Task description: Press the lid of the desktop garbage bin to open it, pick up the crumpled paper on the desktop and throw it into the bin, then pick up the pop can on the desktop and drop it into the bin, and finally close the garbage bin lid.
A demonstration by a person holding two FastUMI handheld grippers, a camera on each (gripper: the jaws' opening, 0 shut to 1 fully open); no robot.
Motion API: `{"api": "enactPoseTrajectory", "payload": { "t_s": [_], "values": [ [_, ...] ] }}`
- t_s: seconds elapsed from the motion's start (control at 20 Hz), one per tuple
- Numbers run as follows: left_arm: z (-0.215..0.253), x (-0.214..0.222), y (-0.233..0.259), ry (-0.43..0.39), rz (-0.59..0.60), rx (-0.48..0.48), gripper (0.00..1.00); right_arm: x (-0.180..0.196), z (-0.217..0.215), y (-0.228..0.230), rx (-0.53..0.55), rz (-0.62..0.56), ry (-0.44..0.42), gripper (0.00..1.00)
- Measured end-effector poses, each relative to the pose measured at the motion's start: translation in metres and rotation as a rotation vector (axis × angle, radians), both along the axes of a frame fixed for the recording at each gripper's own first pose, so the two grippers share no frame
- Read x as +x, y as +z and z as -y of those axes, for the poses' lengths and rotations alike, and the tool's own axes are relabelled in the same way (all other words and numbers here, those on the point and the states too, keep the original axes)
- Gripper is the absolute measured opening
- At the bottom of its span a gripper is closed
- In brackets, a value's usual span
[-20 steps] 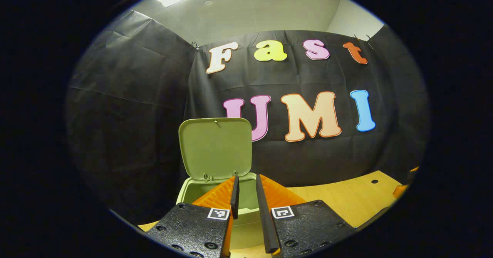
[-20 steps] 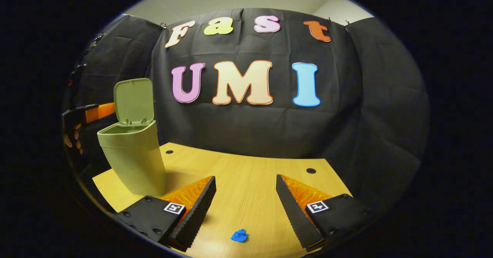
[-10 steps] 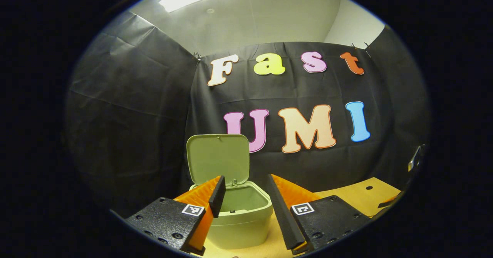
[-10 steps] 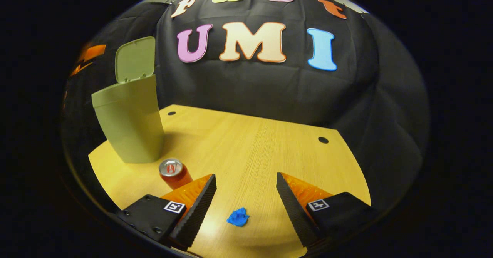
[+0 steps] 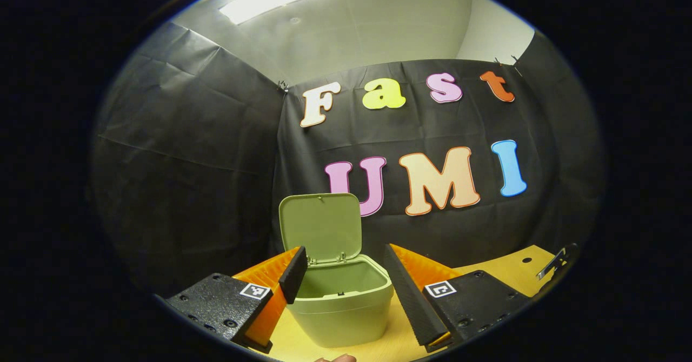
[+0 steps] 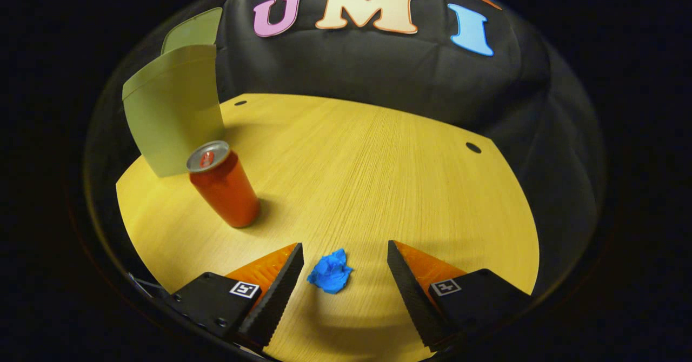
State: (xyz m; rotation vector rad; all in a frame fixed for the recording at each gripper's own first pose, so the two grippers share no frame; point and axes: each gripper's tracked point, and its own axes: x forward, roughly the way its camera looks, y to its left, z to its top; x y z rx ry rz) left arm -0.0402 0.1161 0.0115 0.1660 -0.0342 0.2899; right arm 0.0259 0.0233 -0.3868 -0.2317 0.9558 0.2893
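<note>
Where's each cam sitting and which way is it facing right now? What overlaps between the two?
Left gripper view: rides the left tongs, open, looking level at the pale green plastic desktop bin with its hinged lid standing up; a fingertip shows at the bottom edge.
Right gripper view: rides the right tongs, open, tilted down at the light wooden tabletop, with the crumpled blue paper ball between its fingers and the upright red pop can beside the bin.
Shared: the bin, the tabletop and the booth's black cloth wall.
</note>
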Motion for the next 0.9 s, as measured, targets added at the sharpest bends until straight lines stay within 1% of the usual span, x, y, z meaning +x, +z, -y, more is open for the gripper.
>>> {"api": "enactPoseTrajectory", "payload": {
  "t_s": [0.05, 0.1, 0.15, 0.2, 0.25, 0.3, 0.35, 0.4, 0.45, 0.5, 0.55, 0.6, 0.65, 0.75, 0.9],
  "values": [
    [-0.002, -0.003, 0.001, 0.008, 0.001, 0.005, 0.89, -0.003, 0.001, -0.008, -0.010, -0.027, 0.005, 0.98],
    [-0.004, -0.006, 0.001, 0.016, -0.001, 0.010, 0.89, -0.008, 0.001, -0.016, -0.020, -0.052, 0.009, 0.99],
    [-0.006, -0.008, 0.002, 0.023, -0.002, 0.016, 0.91, -0.011, -0.001, -0.022, -0.019, -0.074, 0.014, 0.96],
    [-0.007, -0.010, 0.003, 0.028, -0.002, 0.021, 0.92, -0.017, -0.004, -0.027, -0.016, -0.102, 0.021, 0.94],
    [-0.008, -0.011, 0.003, 0.032, -0.003, 0.024, 0.92, -0.014, -0.008, -0.025, 0.011, -0.091, 0.015, 0.89],
    [-0.009, -0.012, 0.002, 0.035, -0.006, 0.023, 0.92, -0.013, -0.007, -0.026, 0.017, -0.096, 0.013, 0.85],
    [-0.010, -0.011, 0.001, 0.037, -0.010, 0.021, 0.95, -0.013, -0.007, -0.026, 0.032, -0.111, 0.013, 0.76],
    [-0.011, -0.012, 0.000, 0.038, -0.014, 0.017, 0.92, -0.013, -0.012, -0.027, 0.055, -0.117, 0.004, 0.66],
    [-0.010, -0.013, -0.002, 0.038, -0.018, 0.013, 0.92, -0.012, -0.011, -0.027, 0.061, -0.119, -0.003, 0.43],
    [-0.010, -0.013, -0.005, 0.038, -0.021, 0.008, 0.92, -0.012, -0.011, -0.027, 0.069, -0.125, -0.004, 0.36],
    [-0.009, -0.012, -0.005, 0.035, -0.023, 0.005, 0.92, -0.011, -0.011, -0.025, 0.075, -0.129, -0.006, 0.27],
    [-0.008, -0.013, -0.006, 0.032, -0.025, 0.003, 0.92, -0.012, -0.011, -0.021, 0.083, -0.128, -0.003, 0.25],
    [-0.007, -0.012, -0.008, 0.029, -0.030, 0.002, 0.92, -0.005, -0.011, -0.013, 0.087, -0.097, -0.007, 0.27],
    [-0.007, -0.010, -0.010, 0.023, -0.036, 0.001, 0.92, 0.011, -0.012, 0.009, 0.098, -0.034, -0.011, 0.27],
    [-0.006, -0.008, -0.014, 0.013, -0.044, -0.013, 0.92, 0.031, -0.019, 0.041, 0.125, 0.050, -0.013, 0.24]
  ]
}}
